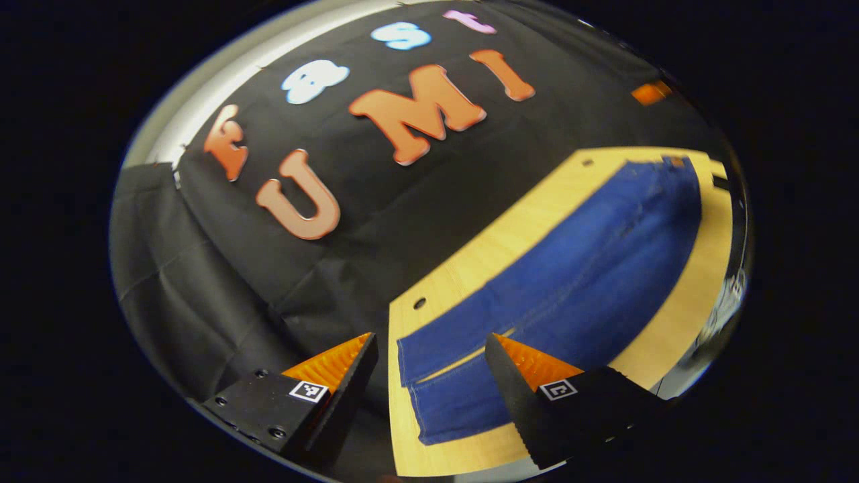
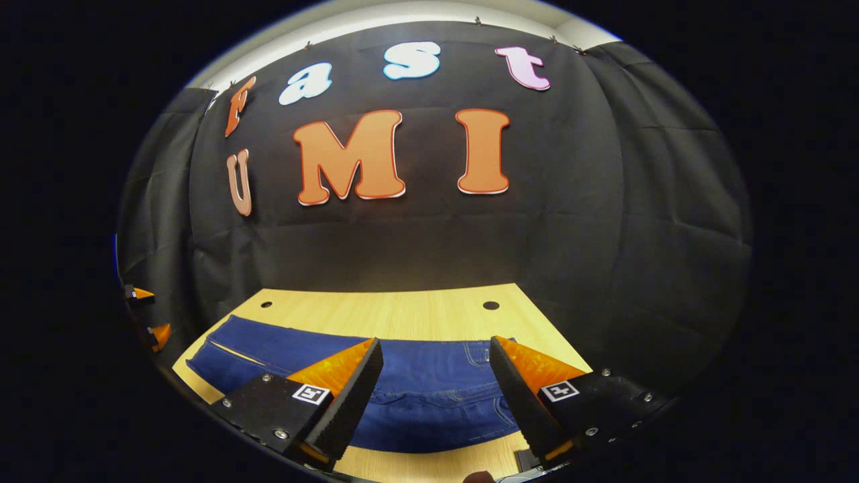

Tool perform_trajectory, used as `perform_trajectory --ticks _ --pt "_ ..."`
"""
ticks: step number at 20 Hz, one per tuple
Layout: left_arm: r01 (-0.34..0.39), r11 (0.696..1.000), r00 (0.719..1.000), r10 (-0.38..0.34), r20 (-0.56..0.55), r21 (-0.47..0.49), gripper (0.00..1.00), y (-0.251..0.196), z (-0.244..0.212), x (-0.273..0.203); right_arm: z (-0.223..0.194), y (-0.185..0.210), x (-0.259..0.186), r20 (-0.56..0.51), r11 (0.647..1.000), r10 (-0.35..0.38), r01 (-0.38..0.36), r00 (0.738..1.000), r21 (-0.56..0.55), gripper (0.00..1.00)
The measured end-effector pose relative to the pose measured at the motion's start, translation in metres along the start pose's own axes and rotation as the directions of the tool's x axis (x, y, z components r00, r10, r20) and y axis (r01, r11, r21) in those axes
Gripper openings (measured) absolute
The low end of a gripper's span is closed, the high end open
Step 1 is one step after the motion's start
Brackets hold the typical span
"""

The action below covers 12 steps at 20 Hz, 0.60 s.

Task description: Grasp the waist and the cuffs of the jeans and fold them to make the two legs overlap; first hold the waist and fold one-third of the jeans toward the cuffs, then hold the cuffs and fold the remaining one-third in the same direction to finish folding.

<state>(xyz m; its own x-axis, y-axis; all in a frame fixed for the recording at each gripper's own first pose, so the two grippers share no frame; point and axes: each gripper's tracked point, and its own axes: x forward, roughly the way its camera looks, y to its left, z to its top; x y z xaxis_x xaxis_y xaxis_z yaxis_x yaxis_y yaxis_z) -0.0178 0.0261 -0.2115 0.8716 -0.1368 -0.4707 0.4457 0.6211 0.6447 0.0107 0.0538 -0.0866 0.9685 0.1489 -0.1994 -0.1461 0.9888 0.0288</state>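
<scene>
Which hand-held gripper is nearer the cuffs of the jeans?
The left. The left hand-held gripper hangs open over the cuffs of the jeans. The right hand-held gripper hangs open over the waist, at the opposite end.

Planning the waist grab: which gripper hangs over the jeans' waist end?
The right gripper: pockets and waistband of the jeans lie beneath it; the left gripper faces the cuffs.

The jeans (image 2: 429, 389) are matt blue denim cloth with stitched seams, lying on a smooth, pale wood-grain table (image 2: 389, 315).

One pair of jeans (image 2: 429, 392), one table (image 2: 376, 315), two tools (image 1: 429, 362) (image 2: 435, 376).
</scene>
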Motion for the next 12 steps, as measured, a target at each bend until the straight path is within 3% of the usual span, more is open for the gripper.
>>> perform_trajectory --ticks 2,6,12 --pt "0.062 0.993 0.996 -0.055 -0.071 0.101 0.99 -0.034 -0.034 0.002 -0.007 -0.005 0.004 -0.016 1.000 -0.015 0.015 1.000 0.016 0.98" --pt "0.192 0.949 0.974 -0.153 -0.168 0.249 0.99 -0.076 -0.088 0.015 -0.021 -0.014 0.008 -0.050 0.998 -0.024 0.027 0.998 0.061 0.98" --pt "0.355 0.838 0.931 -0.276 -0.238 0.414 0.99 -0.114 -0.114 0.030 -0.042 -0.031 0.007 -0.093 0.996 -0.060 0.066 0.994 0.061 0.98"
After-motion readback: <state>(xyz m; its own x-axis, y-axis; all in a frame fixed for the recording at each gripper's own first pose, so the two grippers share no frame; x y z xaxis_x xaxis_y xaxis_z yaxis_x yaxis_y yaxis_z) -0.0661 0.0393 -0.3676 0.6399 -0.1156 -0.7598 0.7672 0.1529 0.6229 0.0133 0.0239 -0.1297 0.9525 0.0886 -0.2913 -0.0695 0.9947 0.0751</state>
